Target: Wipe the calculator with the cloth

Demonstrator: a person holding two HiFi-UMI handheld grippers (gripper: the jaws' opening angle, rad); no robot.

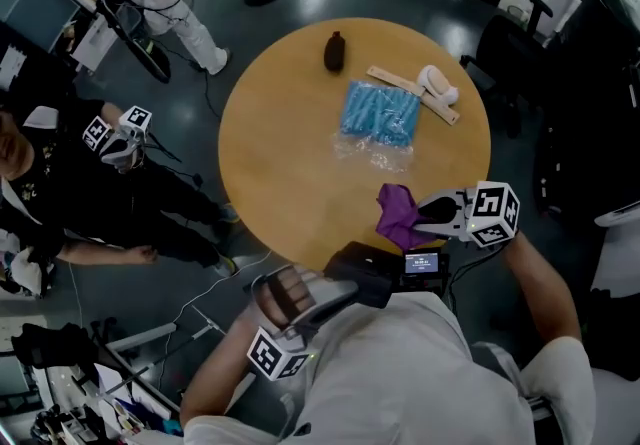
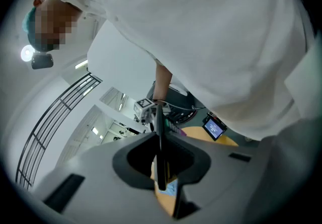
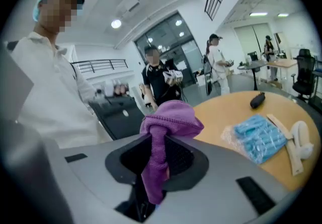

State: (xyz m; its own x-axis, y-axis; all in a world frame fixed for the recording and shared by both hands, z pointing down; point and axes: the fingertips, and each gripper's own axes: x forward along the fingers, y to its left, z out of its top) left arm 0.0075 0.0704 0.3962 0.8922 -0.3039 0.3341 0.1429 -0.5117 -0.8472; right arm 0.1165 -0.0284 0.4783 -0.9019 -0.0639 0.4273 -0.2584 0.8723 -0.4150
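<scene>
In the head view my left gripper point(image 1: 332, 290) is at the near table edge, shut on a black calculator point(image 1: 365, 271) held just off the rim. In the left gripper view the calculator point(image 2: 160, 155) shows edge-on as a thin dark slab clamped between the jaws. My right gripper point(image 1: 420, 216) is shut on a purple cloth point(image 1: 397, 214), which hangs bunched a little above and to the right of the calculator. The right gripper view shows the cloth point(image 3: 166, 127) draped out of the jaws, with the calculator point(image 3: 121, 115) just beyond it to the left.
On the round wooden table point(image 1: 290, 163) lie a blue plastic packet point(image 1: 380, 113), a wooden stick with a white item point(image 1: 432, 88) and a small black object point(image 1: 334, 51). A small lit screen point(image 1: 422, 263) sits by my chest. People stand at the left point(image 1: 120, 148).
</scene>
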